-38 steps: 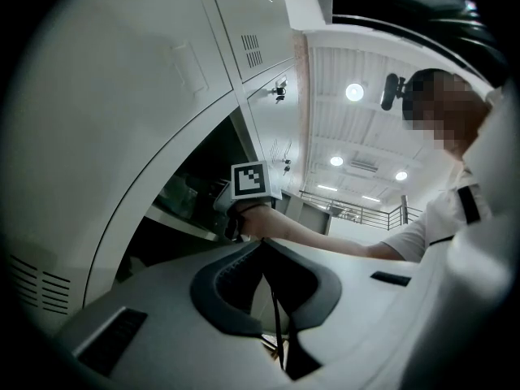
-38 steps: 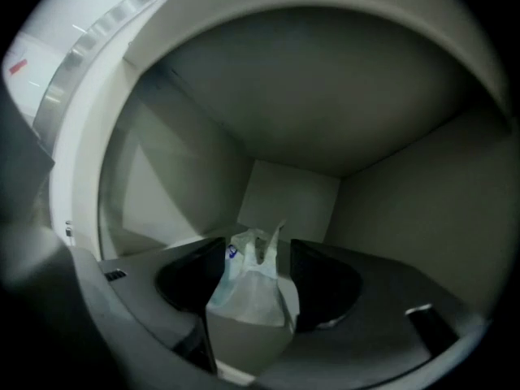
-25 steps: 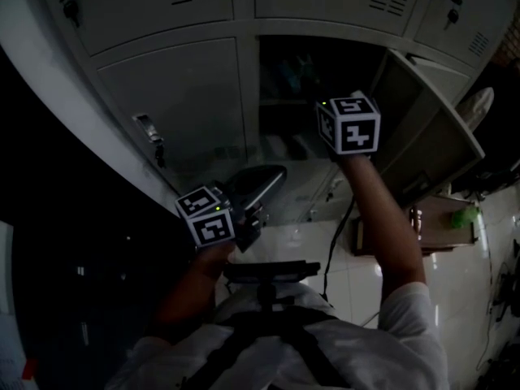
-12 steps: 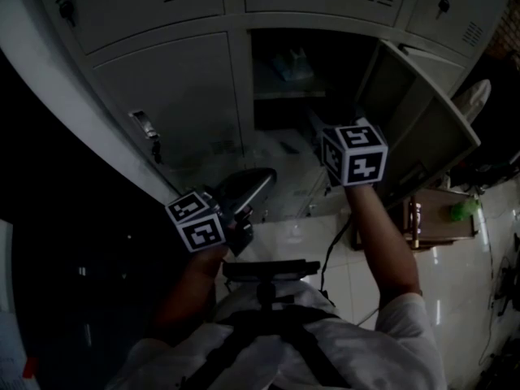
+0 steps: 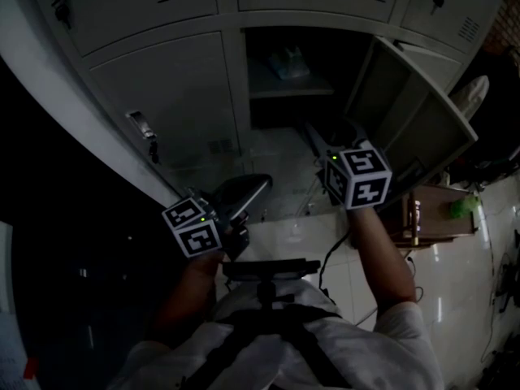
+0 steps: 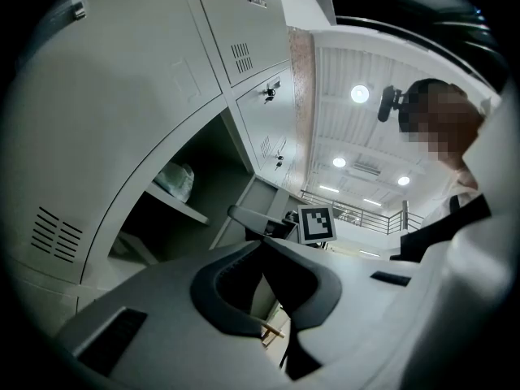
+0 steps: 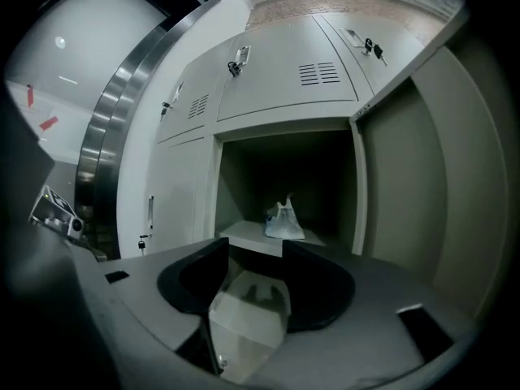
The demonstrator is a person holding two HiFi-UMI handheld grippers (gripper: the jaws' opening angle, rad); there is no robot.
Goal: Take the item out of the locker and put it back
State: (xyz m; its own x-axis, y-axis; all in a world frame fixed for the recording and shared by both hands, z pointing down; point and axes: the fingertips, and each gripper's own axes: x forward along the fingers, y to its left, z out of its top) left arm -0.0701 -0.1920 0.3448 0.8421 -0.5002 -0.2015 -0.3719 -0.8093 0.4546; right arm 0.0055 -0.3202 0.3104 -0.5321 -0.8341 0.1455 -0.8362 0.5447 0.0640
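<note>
The locker is open, and its door swings out to the right. Inside there is a shelf. A small white bag sits on that shelf, near the middle. From the head view the bag is a pale lump deep in the dark box. Nothing touches it.

The right gripper points into the open locker, lower than the shelf. In its own view the right gripper has its two jaws spread wide. They have just been closing a little. Nothing is between them, only the pale bottom of the locker far behind. The bag is above the gap and well apart from the tips.

The left gripper is held low on the left, in front of a shut locker door. In its own view the left gripper has its tips pressed together, with nothing pinched. Its view also shows the bag on the shelf, off to the left.
</note>
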